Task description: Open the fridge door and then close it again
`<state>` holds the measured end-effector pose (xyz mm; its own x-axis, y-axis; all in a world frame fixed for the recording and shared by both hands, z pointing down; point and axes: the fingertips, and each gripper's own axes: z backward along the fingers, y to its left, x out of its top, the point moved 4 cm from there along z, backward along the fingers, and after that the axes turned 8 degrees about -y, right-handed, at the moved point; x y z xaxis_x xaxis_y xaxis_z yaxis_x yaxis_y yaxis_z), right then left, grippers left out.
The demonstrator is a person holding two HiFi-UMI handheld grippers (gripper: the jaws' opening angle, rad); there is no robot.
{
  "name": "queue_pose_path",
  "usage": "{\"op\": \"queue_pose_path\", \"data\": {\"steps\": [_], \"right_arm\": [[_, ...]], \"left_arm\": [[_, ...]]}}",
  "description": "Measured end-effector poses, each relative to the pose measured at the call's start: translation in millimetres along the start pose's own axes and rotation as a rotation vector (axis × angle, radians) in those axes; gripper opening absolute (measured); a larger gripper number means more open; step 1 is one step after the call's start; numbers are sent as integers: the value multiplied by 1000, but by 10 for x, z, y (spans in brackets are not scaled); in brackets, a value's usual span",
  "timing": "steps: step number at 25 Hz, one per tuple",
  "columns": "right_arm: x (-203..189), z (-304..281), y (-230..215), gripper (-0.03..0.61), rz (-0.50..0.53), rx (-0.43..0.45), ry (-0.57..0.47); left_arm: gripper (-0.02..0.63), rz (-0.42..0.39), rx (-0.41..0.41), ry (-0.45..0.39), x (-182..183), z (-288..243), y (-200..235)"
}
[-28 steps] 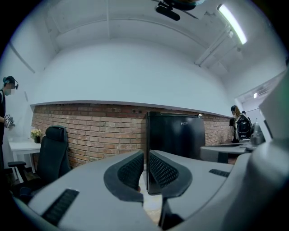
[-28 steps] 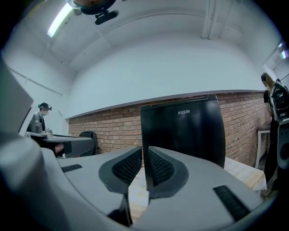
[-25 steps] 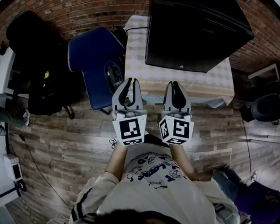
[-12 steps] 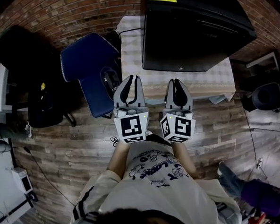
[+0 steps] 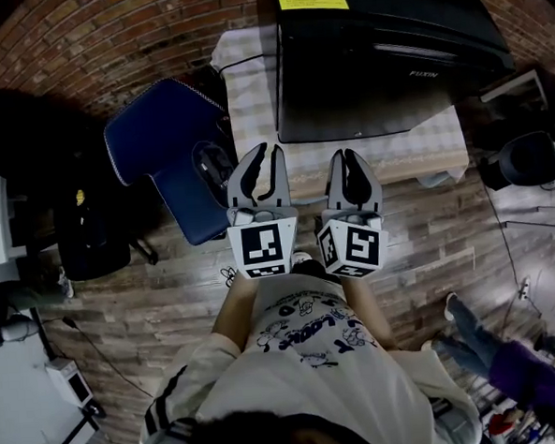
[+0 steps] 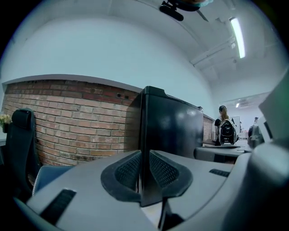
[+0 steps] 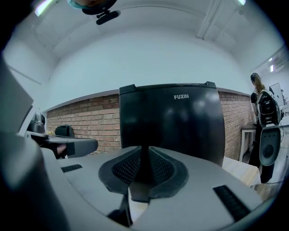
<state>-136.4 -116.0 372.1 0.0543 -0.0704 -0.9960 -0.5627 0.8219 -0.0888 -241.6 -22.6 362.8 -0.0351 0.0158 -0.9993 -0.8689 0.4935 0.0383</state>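
Note:
A small black fridge (image 5: 380, 51) stands with its door closed on a table with a checked cloth (image 5: 251, 96). The right gripper view faces its door (image 7: 171, 126); the left gripper view shows its left side and front corner (image 6: 171, 122). Both grippers hang side by side in front of the table's near edge, short of the fridge. My left gripper (image 5: 263, 153) is shut with nothing between its jaws, and its tips sit over the table's front left part. My right gripper (image 5: 349, 156) is shut and empty too, in line with the fridge's front.
A blue chair (image 5: 170, 157) stands just left of the table, close to the left gripper. A brick wall (image 6: 76, 122) runs behind. A black office chair (image 5: 527, 159) is at the right. A person (image 7: 262, 108) stands far off to the right. The floor is wood planks.
Both grippers have moved forward toward the table and fridge, still shut. The fridge and table look nearer and larger in the head view.

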Motion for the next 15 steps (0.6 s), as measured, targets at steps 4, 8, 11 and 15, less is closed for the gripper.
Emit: {"op": "queue_pose_path", "data": {"steps": [4,8,11,15], "right_arm": [[-35,-144,-33,62,-1,-54,8],[-66,-252,-57,61,0,-99,16],[-108,-284,-56,63,3,-127,27],[-153,-336,-51,63,11,-154,40]], "left_arm": [[63,17,-58,22,-59,-197,65],[95,18,-123,47,-126,-349,108],[110,19,-170,60,-180,-435,125],[143,21,-229,80,-257,-566,158]]}}
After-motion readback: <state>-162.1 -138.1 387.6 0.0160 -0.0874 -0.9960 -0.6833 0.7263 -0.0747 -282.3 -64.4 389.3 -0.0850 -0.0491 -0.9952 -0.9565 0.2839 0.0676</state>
